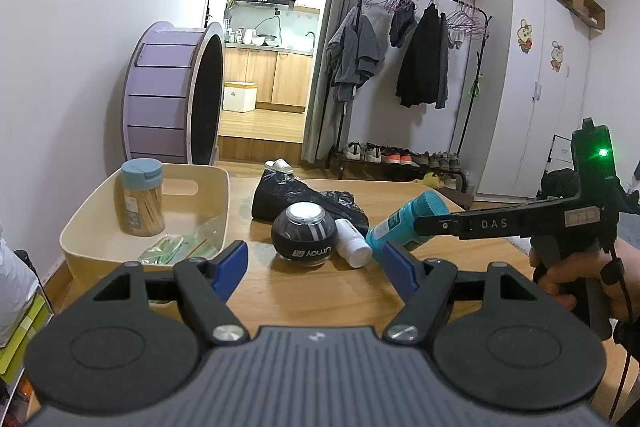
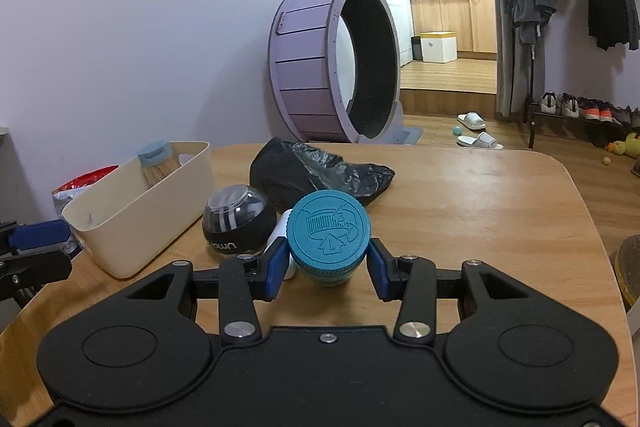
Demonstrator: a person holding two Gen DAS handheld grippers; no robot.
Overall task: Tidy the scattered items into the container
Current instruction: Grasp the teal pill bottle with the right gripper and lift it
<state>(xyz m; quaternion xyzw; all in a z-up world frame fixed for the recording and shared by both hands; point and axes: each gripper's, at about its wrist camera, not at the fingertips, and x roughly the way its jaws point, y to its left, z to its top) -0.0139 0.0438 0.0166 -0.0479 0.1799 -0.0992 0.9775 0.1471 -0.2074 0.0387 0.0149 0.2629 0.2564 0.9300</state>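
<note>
Teal bottle: clamped in right gripper, right of black ball. Left gripper: open, empty, near cream container.

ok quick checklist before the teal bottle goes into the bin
1. Right gripper shut on the teal bottle: ok, both pads on it.
2. Bottle off the table: ok in the left view, tilted cap-up.
3. Cream bin has free floor beside the toothpick jar: ok.
4. Left gripper open and empty: ok.
5. Gyro ball and white tube below the path: cannot tell the clearance.
</note>
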